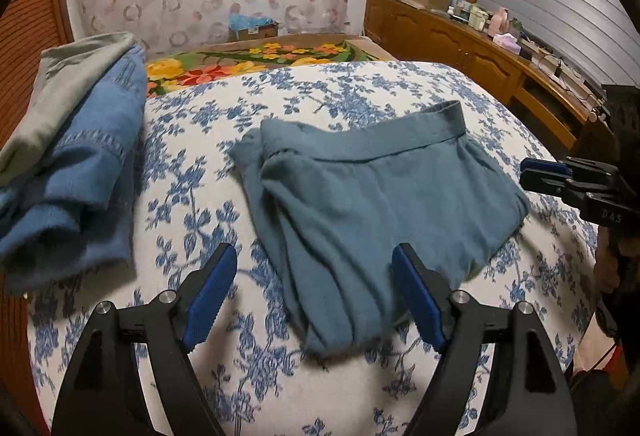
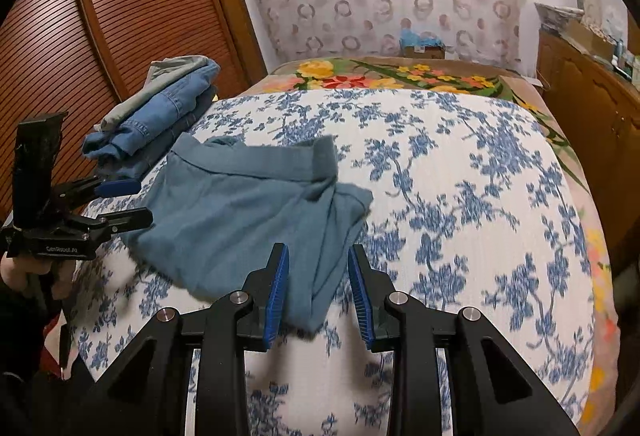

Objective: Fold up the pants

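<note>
Though both unclenched, pants (image 1: 372, 204) beyond left gripper (image 1: 316, 300), below right gripper (image 2: 318, 292).

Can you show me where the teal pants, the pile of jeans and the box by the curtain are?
teal pants (image 1: 372, 204): left wrist view, middle of the folded cloth.
pile of jeans (image 1: 92, 164): left wrist view, blue denim side.
box (image 1: 256, 28): left wrist view, its front face.

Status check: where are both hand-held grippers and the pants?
Left hand-held gripper open, empty. Right hand-held gripper open, pads clear of cloth. Teal pants folded on floral bedspread. Stack of folded jeans alongside, nothing blocking.
</note>
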A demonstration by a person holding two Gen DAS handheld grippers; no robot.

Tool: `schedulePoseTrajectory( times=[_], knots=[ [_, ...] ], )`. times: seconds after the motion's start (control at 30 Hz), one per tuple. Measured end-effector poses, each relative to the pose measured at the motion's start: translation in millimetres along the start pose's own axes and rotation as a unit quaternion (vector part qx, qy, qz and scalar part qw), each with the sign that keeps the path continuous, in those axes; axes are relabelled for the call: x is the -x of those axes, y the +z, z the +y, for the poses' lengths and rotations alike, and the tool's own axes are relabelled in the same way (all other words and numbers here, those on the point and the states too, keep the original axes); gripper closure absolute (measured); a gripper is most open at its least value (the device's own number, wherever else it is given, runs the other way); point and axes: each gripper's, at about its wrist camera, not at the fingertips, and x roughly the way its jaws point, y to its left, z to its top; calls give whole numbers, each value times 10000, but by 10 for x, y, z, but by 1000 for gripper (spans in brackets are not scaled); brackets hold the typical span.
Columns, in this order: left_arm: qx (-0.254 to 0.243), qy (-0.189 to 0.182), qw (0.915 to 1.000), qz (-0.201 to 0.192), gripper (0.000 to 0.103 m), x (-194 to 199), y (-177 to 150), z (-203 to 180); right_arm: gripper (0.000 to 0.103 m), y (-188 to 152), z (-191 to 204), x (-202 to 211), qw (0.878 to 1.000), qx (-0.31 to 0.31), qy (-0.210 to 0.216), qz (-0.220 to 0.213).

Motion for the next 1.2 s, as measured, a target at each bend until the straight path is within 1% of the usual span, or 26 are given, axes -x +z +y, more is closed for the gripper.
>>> schedulePoseTrajectory(
  times=[0.13,0.27,0.33,0.37,0.4,0.47,0.5,0.57,0.63,0.67,0.77,0.8,0.83,0.87,0.9,0.93,0.97,1.07,1.2],
  knots=[
    [71,26,10000,-44,22,63,-94,24,71,-98,30,23,10000,-35,-20,34],
    [246,94,9994,-210,22,160,-171,99,71,-160,57,71,10000,-71,31,-13],
    [319,74,9992,-241,23,182,-201,155,71,-175,62,87,9999,-103,13,-9],
    [355,40,9991,-247,24,195,-217,178,71,-178,64,92,9999,-112,9,-4],
    [364,13,9990,-246,29,201,-227,186,71,-181,66,97,9999,-116,6,2],
    [344,-27,9991,-234,32,211,-246,191,71,-182,70,95,9999,-132,-7,26],
    [320,-56,9992,-245,36,217,-263,184,71,-183,74,87,9999,-140,4,45],
    [278,-168,9992,-215,48,205,-294,161,71,-176,98,55,9999,-125,30,101],
    [225,-221,9993,-181,51,178,-313,124,71,-165,138,9,9998,-56,28,162],
    [174,-235,9994,-159,54,151,-321,103,71,-154,149,-20,9998,-39,17,189],
    [149,-230,9996,-82,57,82,-323,86,71,-143,177,-100,9996,8,-31,285],
    [153,-236,9996,-65,60,75,-323,86,71,-146,179,-118,9996,3,-29,296],
    [153,-261,9995,-61,62,73,-323,83,76,-147,172,-125,9996,-3,-7,295],
    [146,-297,9994,-64,78,74,-325,78,89,-147,173,-117,9996,-4,76,266],
    [140,-355,9993,-35,85,72,-323,61,95,-144,173,-86,9998,-21,63,174],
    [149,-336,9993,-53,88,80,-323,58,99,-143,184,-54,10000,-2,-19,98],
    [147,-304,9994,-100,95,103,-323,47,100,-141,187,-25,10000,20,-55,45],
    [192,-214,9993,-259,99,213,-323,54,100,-161,151,101,9998,-122,-23,-158],
    [223,-191,9987,-417,101,357,-314,112,100,-226,120,203,9996,-223,5,-193]
  ],
)
